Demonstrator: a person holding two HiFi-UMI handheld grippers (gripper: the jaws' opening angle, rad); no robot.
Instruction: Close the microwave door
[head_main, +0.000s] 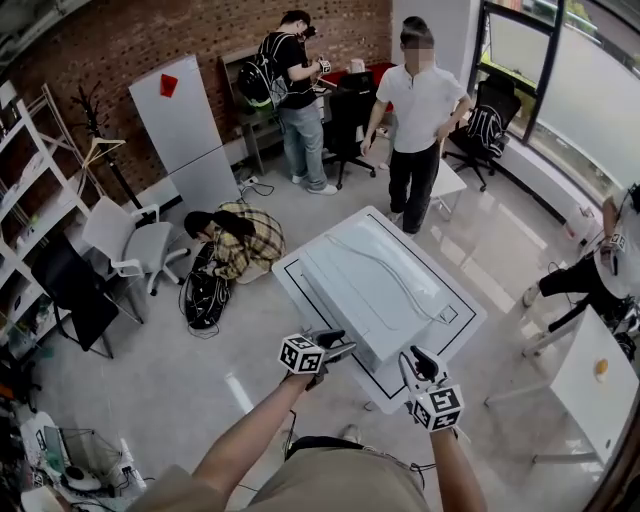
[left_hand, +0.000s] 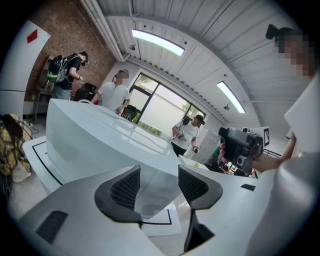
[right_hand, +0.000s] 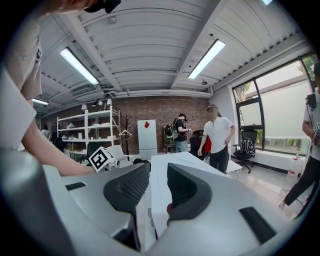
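Observation:
A white microwave (head_main: 375, 285) stands on a low white table (head_main: 458, 312) in front of me. Its thin white door (right_hand: 157, 200) juts out toward me at the near right corner, seen edge-on in the right gripper view. My right gripper (head_main: 420, 362) (right_hand: 158, 172) holds that edge, jaws close on either side of it. My left gripper (head_main: 335, 345) (left_hand: 159, 172) hovers open at the near left corner, with nothing between its fingers and the microwave's white body (left_hand: 100, 135) ahead. The right gripper (left_hand: 242, 145) shows in the left gripper view.
A person in a white shirt (head_main: 420, 110) stands just past the table. Another person (head_main: 238, 240) crouches on the floor at its left by a black bag (head_main: 205, 295). A white chair (head_main: 125, 240) and shelving stand left. A second white table (head_main: 600, 390) is at the right.

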